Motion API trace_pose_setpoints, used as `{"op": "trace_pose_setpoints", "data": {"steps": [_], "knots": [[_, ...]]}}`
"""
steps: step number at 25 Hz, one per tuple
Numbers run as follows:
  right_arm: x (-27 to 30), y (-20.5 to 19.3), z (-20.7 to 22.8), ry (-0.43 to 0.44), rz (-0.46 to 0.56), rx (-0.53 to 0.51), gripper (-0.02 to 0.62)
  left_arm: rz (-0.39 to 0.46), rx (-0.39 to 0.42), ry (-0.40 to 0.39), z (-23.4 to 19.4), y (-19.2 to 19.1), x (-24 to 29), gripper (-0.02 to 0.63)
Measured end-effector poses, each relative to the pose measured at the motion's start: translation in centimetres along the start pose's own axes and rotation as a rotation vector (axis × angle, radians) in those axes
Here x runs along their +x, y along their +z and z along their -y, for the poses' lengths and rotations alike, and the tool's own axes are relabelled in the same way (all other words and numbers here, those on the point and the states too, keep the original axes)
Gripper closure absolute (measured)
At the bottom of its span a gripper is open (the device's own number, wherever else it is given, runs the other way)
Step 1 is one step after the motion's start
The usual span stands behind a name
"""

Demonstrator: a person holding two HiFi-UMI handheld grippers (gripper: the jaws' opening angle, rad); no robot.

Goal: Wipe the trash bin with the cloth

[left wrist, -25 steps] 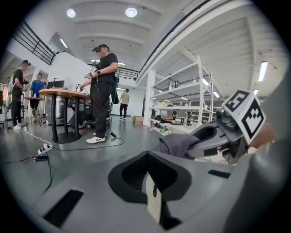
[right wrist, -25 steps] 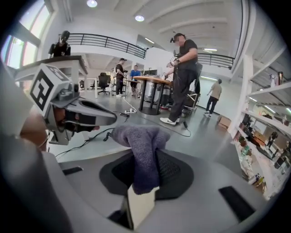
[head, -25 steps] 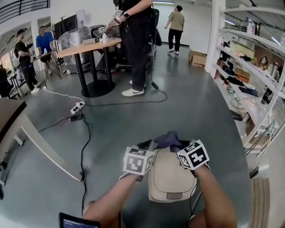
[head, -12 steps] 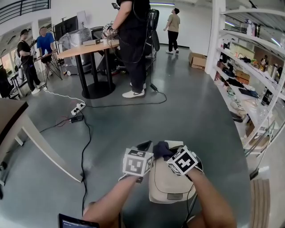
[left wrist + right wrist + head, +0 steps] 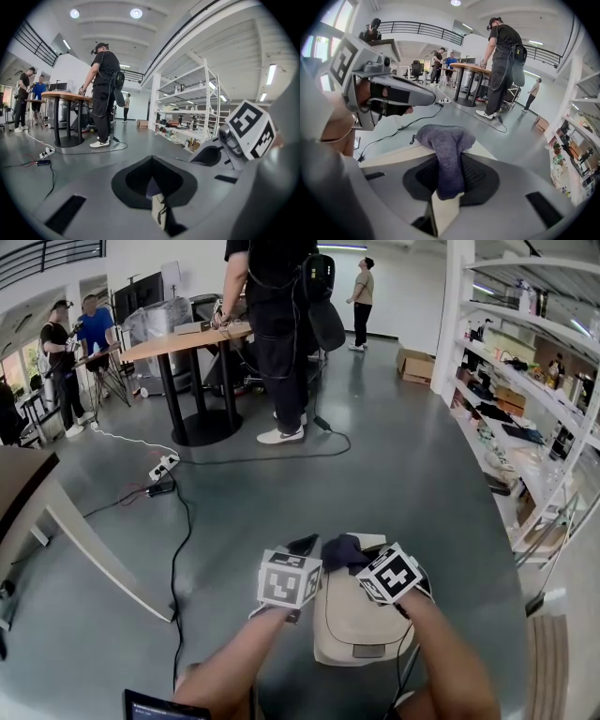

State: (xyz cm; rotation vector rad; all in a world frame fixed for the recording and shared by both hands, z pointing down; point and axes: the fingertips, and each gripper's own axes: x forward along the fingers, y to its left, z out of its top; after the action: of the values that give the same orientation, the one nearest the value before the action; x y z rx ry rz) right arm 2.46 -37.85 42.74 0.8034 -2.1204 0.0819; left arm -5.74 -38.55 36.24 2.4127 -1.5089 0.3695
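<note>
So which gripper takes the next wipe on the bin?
Right. The right gripper is shut on the purple cloth, which lies at the far edge of the trash bin. The left gripper holds no cloth.

Round table (image 5: 184, 337), floor cable (image 5: 175, 521), shelves (image 5: 521, 381).

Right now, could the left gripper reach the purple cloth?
Probably yes. The left gripper sits just beside the cloth, with nothing between them. The right gripper pinches that cloth on the trash bin, and the left gripper is shut.
</note>
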Motion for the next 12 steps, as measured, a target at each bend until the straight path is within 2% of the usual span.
{"op": "trace_pose_setpoints", "data": {"steps": [12], "knots": [[-1.9,-3.2,3.3,-0.035,-0.006,0.090,0.517,-0.024,0.042,0.003,0.6,-0.7,-0.6,0.609]]}}
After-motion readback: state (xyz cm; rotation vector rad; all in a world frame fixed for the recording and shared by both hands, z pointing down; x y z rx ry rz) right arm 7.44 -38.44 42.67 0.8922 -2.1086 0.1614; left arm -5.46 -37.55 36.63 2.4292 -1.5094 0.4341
